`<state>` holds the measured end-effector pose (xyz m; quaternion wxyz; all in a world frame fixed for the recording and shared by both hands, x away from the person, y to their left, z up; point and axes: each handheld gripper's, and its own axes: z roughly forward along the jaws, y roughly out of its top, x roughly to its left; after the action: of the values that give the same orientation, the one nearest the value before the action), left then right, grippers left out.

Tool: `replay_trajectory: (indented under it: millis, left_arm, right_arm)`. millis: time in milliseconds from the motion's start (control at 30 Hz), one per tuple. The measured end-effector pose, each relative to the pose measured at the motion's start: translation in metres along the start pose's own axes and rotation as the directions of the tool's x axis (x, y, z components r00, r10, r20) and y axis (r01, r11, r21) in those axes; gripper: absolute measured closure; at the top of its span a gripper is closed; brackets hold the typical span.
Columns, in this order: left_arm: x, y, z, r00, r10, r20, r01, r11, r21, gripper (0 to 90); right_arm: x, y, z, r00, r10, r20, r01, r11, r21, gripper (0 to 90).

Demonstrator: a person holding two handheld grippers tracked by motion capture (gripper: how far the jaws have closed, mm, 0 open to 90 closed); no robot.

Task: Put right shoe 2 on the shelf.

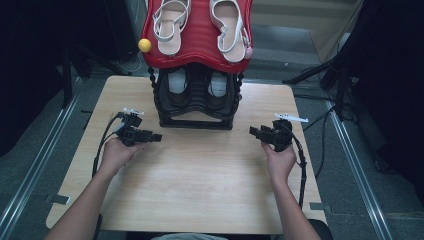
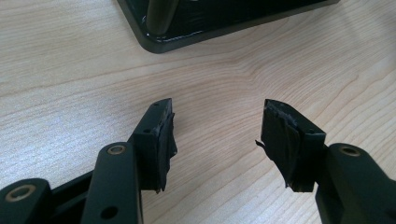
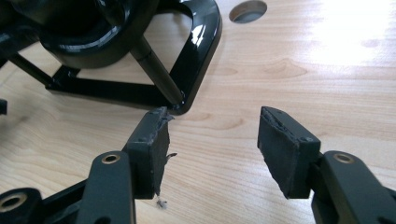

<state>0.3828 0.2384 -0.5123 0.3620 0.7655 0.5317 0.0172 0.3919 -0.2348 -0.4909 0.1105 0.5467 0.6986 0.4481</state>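
A shoe rack [image 1: 196, 60] stands at the far middle of the wooden table [image 1: 200, 185]. Its red top shelf [image 1: 197, 37] carries two white sandals [image 1: 171, 22]. On the black lower shelf sit dark shoes [image 1: 176, 86]. My left gripper [image 1: 152, 136] hovers low over the table left of the rack's base and points right, open and empty. My right gripper [image 1: 254, 131] sits right of the base and points left, open and empty. The left gripper view has open jaws [image 2: 217, 135] above bare wood, with the rack's black base [image 2: 187, 39] ahead. In the right gripper view the jaws [image 3: 212, 140] stand open near the base corner [image 3: 196, 60].
A yellow ball [image 1: 144, 45] caps the rack's left post and a pink one [image 1: 248, 51] the right. A round hole [image 3: 247, 10] lies in the table beyond the base. Metal floor rails [image 1: 352, 150] and dark stands flank the table. Cables trail from both grippers.
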Motion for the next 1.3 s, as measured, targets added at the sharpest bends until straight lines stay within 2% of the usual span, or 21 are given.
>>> replay_trajectory:
  millis: [233,400,767,1300]
  left_arm:
    - [0.000,0.000,0.001,1.0000,0.002,-0.001,-0.002,1.0000,0.001,44.4]
    - [0.000,0.000,0.001,1.0000,0.001,-0.003,-0.001,1.0000,-0.001,44.2]
    - [0.002,0.000,0.002,0.9999,0.005,-0.010,-0.005,1.0000,-0.005,44.0]
    - [0.003,0.000,0.003,0.9999,0.000,-0.012,0.000,0.9999,-0.017,43.0]
  right_arm:
    - [0.002,-0.009,0.006,1.0000,-0.004,-0.007,0.004,1.000,0.005,44.5]
    - [0.001,-0.013,0.009,0.9995,-0.027,0.014,0.027,1.000,0.012,44.5]
    - [-0.002,-0.012,0.007,1.0000,-0.001,0.004,0.001,1.000,-0.019,44.6]
    - [-0.004,-0.009,0.003,1.0000,0.007,-0.003,-0.008,0.999,-0.050,44.4]
